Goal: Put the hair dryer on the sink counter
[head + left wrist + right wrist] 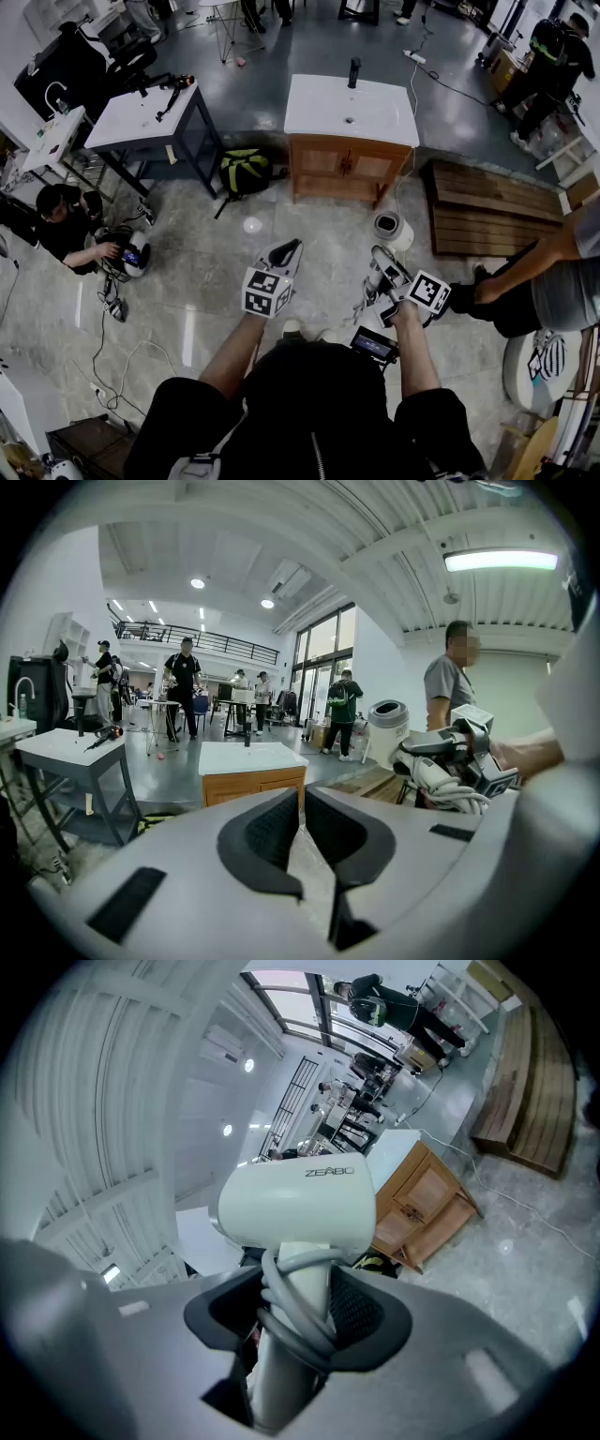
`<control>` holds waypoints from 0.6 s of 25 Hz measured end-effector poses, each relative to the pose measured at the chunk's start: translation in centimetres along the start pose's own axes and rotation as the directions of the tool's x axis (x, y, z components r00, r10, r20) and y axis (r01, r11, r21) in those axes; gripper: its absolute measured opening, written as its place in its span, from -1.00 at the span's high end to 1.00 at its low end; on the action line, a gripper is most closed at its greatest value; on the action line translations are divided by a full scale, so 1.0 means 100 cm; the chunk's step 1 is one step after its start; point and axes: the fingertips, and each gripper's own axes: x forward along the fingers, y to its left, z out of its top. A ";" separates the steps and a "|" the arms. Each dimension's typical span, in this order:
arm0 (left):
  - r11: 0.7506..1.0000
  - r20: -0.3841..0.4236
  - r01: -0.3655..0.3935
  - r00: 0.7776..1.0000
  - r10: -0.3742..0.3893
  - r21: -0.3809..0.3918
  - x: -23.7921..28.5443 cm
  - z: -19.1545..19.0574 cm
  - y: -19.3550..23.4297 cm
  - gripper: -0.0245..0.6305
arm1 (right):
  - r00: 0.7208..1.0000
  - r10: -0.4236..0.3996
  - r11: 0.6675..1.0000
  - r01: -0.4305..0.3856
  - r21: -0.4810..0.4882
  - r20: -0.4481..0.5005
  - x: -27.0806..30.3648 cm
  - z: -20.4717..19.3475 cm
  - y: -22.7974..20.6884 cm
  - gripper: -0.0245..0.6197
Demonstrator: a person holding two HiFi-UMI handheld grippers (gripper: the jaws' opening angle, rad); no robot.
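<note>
My right gripper [298, 1309] is shut on the handle of the white hair dryer [298, 1206], whose grey cord is wound round the handle between the jaws. In the head view the hair dryer [383, 265] hangs in my right gripper [380, 284] above the tiled floor, well short of the sink counter [323, 105], a white top with a black tap on a wooden cabinet. My left gripper [283, 256] is held beside it at the same height, shut and empty. The left gripper view shows its jaws [302, 834] touching, the sink counter [225, 759] ahead and the hair dryer [439, 769] at the right.
A grey table [122, 122] stands left of the sink, with a green-and-black backpack [246, 172] between them. A white bin [387, 228] and a wooden pallet [497, 211] lie to the right. A person [66, 225] crouches at the left and another person [548, 281] is close at the right.
</note>
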 end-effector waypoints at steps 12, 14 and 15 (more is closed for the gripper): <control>1.000 -0.007 0.001 1.000 -0.001 -0.004 -0.001 -0.004 0.005 0.83 | 0.999 -0.029 0.999 0.029 0.023 -0.018 0.000 -0.008 -0.008 0.30; 1.000 -0.008 0.002 1.000 -0.002 -0.005 -0.001 -0.003 0.006 0.83 | 0.995 -0.094 0.995 0.095 0.040 -0.024 -0.005 -0.010 -0.016 0.30; 1.000 -0.010 0.002 1.000 -0.002 -0.006 -0.001 -0.003 0.007 0.83 | 0.988 -0.149 0.987 0.150 0.054 -0.029 -0.009 -0.012 -0.023 0.30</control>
